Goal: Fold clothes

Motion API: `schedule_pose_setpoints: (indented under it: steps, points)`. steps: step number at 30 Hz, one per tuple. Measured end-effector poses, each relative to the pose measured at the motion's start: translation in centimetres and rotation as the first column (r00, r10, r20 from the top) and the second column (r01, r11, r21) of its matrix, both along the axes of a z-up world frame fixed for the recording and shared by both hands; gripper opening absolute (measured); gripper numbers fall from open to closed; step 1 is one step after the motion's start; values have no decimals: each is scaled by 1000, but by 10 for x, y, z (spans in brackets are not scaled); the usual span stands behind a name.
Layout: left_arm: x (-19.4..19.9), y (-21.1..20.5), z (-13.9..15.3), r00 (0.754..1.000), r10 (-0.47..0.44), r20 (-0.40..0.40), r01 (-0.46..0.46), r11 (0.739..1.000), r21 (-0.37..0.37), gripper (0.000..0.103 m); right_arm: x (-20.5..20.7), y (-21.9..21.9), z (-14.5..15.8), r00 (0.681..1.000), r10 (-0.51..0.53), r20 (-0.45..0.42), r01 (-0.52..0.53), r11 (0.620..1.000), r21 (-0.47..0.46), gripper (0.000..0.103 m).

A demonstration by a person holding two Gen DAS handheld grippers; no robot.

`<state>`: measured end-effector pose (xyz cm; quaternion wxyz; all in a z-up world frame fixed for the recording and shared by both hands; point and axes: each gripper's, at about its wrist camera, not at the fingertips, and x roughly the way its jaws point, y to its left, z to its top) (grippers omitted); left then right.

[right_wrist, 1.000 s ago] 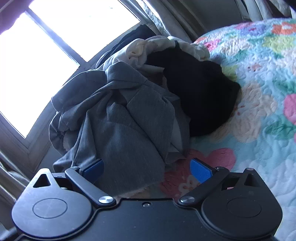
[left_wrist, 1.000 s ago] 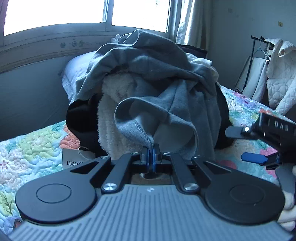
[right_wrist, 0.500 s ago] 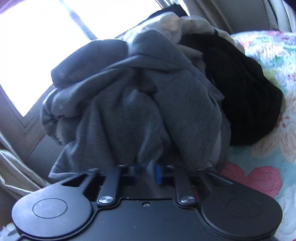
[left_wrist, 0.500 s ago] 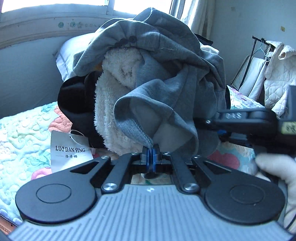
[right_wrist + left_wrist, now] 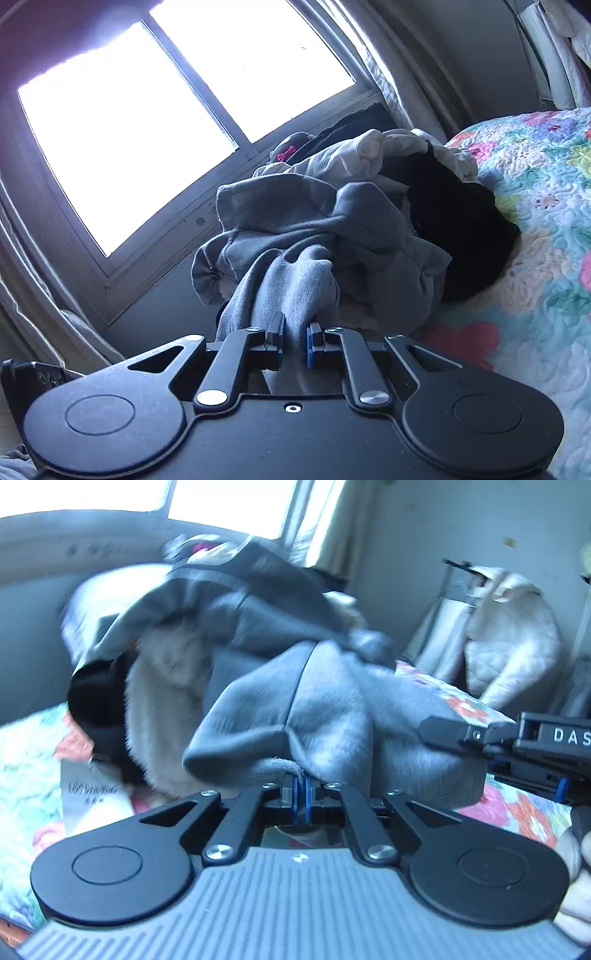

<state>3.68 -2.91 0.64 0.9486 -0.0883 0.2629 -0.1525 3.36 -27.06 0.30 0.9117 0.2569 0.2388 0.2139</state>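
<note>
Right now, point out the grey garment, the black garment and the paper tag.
grey garment (image 5: 295, 291): right wrist view, fold running into the tongs.
black garment (image 5: 461, 229): right wrist view, its middle.
paper tag (image 5: 92, 797): left wrist view, printed face, blurred.

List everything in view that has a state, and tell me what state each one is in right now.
Left claw: shut on the grey sweatshirt's edge.
Right claw: shut on a bunched fold of the same garment.
Grey sweatshirt: crumpled, unfolded, held by both claws.
Black garment: lying in a heap on the quilt.
Quilt: spread over the bed.
White jacket: hanging on the rack.
</note>
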Motion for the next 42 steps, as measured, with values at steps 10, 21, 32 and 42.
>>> schedule_pose_setpoints:
  steps: [10,21,32,42]
  points:
    - [-53,-50,35,978,-200,64,198,980,31,4,-62,-79,21,982,-181,-50,179,983,-29,8]
    - [-10,-64,-46,908,-177,-379,195,981,11,6,-82,-104,-6,957,-235,-171,182,944,-277,10]
    - [7,-50,-70,919,-3,-394,81,980,183,48,-80,-61,-72,916,-268,-298,66,834,-547,82]
    - [21,-51,-92,889,-25,-458,100,985,140,61,-68,-59,-111,906,-173,-386,46,947,-317,56]
